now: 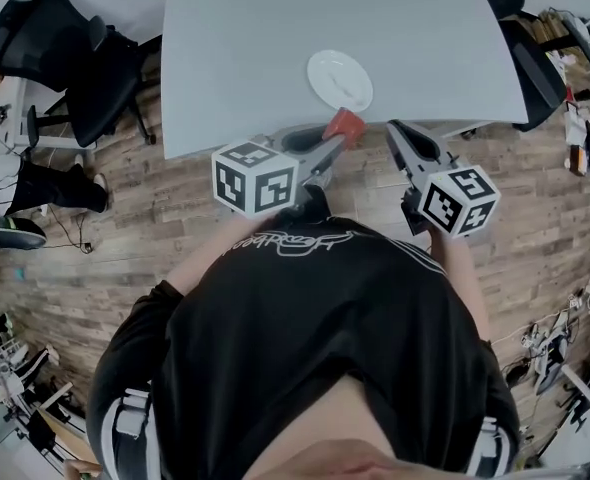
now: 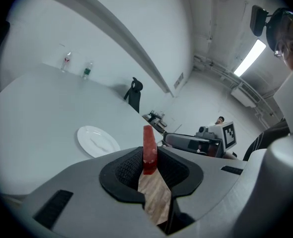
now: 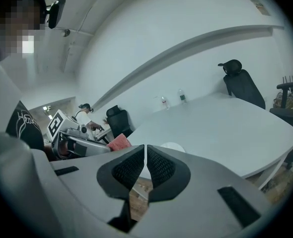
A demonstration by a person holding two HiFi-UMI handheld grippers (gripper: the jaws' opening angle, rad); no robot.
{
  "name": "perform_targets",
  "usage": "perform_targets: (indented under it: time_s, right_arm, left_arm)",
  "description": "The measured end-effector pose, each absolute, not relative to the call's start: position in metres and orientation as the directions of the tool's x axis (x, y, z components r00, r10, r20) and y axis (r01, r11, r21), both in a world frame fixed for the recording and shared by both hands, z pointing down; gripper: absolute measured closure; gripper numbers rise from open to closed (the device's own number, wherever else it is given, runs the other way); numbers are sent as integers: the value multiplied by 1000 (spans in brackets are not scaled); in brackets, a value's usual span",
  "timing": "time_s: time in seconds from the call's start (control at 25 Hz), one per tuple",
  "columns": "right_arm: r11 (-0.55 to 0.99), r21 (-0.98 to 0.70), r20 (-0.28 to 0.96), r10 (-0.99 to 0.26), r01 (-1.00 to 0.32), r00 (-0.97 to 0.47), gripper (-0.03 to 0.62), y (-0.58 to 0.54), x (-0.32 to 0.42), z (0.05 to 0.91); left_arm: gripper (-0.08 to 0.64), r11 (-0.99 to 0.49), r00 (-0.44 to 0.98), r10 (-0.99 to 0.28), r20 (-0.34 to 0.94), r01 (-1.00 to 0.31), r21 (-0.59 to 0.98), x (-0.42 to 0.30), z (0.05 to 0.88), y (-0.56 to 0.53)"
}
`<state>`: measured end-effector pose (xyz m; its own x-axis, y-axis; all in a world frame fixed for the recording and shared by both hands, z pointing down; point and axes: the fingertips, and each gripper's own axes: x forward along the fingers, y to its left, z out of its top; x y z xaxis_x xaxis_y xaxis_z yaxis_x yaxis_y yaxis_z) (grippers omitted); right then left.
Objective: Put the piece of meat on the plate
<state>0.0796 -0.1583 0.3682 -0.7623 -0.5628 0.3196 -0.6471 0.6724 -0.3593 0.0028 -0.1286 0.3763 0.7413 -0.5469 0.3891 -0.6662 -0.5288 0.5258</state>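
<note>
A red piece of meat (image 1: 344, 125) is clamped in my left gripper (image 1: 337, 136), just short of the grey table's near edge. In the left gripper view the meat (image 2: 149, 150) stands upright between the pads, edge-on. The white plate (image 1: 339, 78) lies empty on the table beyond it, and the plate (image 2: 97, 141) shows left of the jaws in the left gripper view. My right gripper (image 1: 395, 134) hangs to the right, jaws together with nothing between them (image 3: 145, 166). The right gripper view shows the meat (image 3: 119, 142) and plate (image 3: 173, 147) beyond.
The grey table (image 1: 275, 38) fills the far half of the head view over a wooden floor. Black office chairs (image 1: 75, 63) stand at the left, another at the right (image 1: 535, 58). Two bottles (image 2: 76, 67) stand at the table's far side.
</note>
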Motion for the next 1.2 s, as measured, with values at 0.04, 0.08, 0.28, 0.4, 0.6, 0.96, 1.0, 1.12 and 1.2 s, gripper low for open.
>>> perform_targets:
  time_s: [0.04, 0.08, 0.28, 0.4, 0.6, 0.96, 1.0, 1.12, 1.2]
  right_arm:
    - [666, -363, 325, -564, -651, -759, 574, -165, 78, 370]
    - [660, -368, 331, -566, -656, -755, 574, -172, 77, 373]
    - [625, -390, 358, -573, -676, -737, 574, -202, 74, 385]
    - [603, -406, 376, -575, -687, -727, 574, -217, 71, 394]
    - [564, -434, 409, -571, -702, -712, 574, -234, 69, 413]
    - [515, -454, 435, -584, -727, -686, 574, -258, 70, 429]
    - [511, -456, 435, -586, -728, -684, 574, -259, 71, 430]
    - [497, -463, 440, -590, -734, -677, 574, -263, 74, 434]
    - [489, -467, 442, -592, -737, -674, 574, -266, 76, 436]
  left_arm:
    - [471, -527, 742, -541, 397, -667, 527, 0, 380, -137]
    - [471, -524, 742, -535, 405, -667, 530, -2, 384, -144]
    - [471, -513, 752, -499, 431, -657, 553, -8, 401, -176]
    - [471, -515, 762, -473, 442, -646, 563, -10, 410, -192]
    - [471, -513, 768, -434, 472, -641, 571, -11, 431, -213]
    - [471, -516, 783, -374, 498, -621, 590, -12, 451, -239]
    - [471, -518, 783, -369, 501, -620, 589, -11, 453, -241]
    - [471, -521, 784, -357, 508, -619, 588, -10, 457, -246]
    - [471, -524, 784, -349, 514, -618, 587, -9, 459, -248]
